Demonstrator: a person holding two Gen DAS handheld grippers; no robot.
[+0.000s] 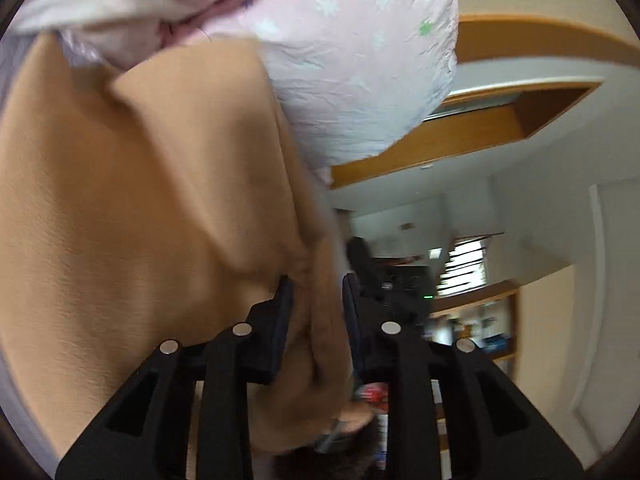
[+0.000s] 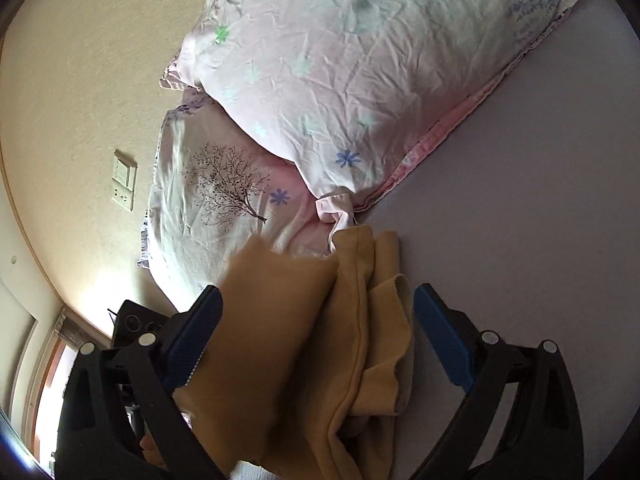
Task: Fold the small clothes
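Note:
A tan garment (image 1: 140, 208) hangs lifted in the left wrist view and fills its left half. My left gripper (image 1: 316, 296) is shut on an edge fold of this garment. In the right wrist view the same tan garment (image 2: 320, 340) lies bunched on the pale lilac bed sheet (image 2: 520, 200), with a ribbed cuff (image 2: 400, 292) showing. My right gripper (image 2: 316, 308) is open, its blue-padded fingers (image 2: 440, 340) standing on either side of the garment without pinching it.
A pink pillow with flower prints (image 2: 360, 60) lies on a second pillow with a tree print (image 2: 224, 184) beside the garment. It also shows in the left wrist view (image 1: 360, 60). A wall with a switch plate (image 2: 124, 184) stands behind. A doorway and shelves (image 1: 472, 320) are at the right.

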